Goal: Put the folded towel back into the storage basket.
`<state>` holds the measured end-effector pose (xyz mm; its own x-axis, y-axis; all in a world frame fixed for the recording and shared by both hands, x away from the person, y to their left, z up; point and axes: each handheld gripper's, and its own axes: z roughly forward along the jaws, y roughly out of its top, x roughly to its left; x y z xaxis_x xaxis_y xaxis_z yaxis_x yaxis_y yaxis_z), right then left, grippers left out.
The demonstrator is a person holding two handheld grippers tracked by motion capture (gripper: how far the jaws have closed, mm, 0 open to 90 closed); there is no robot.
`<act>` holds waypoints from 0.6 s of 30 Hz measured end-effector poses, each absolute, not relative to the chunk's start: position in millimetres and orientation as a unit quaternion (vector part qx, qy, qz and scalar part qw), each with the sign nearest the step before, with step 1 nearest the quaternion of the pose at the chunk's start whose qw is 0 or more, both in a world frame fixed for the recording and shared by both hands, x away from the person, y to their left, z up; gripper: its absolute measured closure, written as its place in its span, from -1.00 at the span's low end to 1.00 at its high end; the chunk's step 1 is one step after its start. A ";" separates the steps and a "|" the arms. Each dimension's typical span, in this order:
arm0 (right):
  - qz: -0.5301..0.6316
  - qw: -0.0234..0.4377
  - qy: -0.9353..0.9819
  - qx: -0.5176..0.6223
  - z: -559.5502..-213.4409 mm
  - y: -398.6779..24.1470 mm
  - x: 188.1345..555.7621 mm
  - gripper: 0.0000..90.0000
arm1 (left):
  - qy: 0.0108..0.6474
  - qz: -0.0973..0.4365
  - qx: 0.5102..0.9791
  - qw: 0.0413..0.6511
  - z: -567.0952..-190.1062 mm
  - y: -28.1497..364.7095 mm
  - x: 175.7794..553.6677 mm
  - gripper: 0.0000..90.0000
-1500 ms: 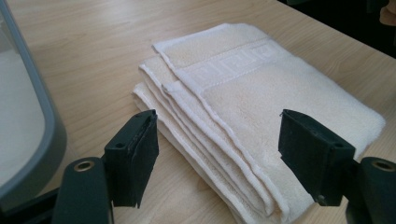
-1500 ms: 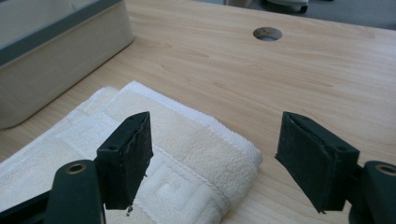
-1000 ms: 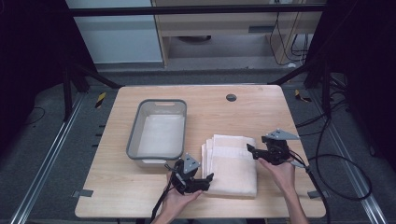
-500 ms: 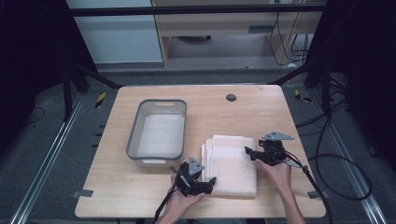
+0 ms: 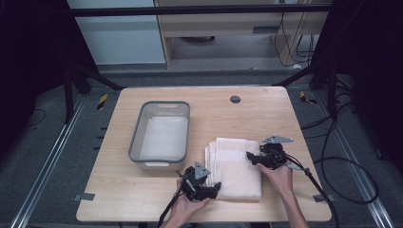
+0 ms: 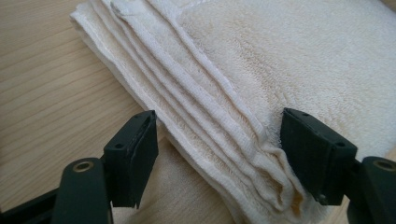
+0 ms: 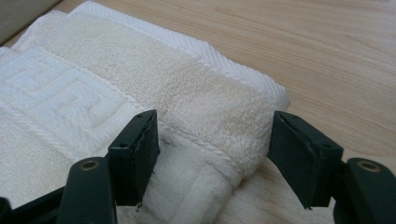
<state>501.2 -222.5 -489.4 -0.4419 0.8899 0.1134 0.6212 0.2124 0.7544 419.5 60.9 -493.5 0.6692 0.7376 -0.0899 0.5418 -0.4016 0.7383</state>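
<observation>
The folded towel is straddled at opposite edges by both claws — the left claw is spread wide over its stacked hems, the right claw spread over its folded edge — nothing gripped, its long axis across both.

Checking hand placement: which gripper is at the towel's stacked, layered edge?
The left gripper, at the towel's near left corner, where layers fan out. The right gripper straddles a folded edge.
</observation>
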 end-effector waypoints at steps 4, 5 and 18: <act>0.378 0.173 0.760 0.499 -491.9 -221.3 502.3 -0.26 | 0.391 0.118 0.827 0.386 -495.1 58.9 420.2 -0.36; 0.378 0.170 0.760 0.501 -492.3 -221.2 502.7 -0.26 | 0.392 0.113 0.827 0.386 -495.3 59.0 420.8 -0.35; 0.386 0.135 0.758 0.509 -494.6 -219.4 504.4 0.08 | 0.389 0.089 0.828 0.395 -497.1 57.4 421.7 -0.07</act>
<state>504.4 -219.4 -494.6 -0.4458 0.8752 0.1880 0.6673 0.1849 0.7215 421.7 57.4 -497.1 0.6819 0.7139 -0.1595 0.5733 -0.3861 0.7227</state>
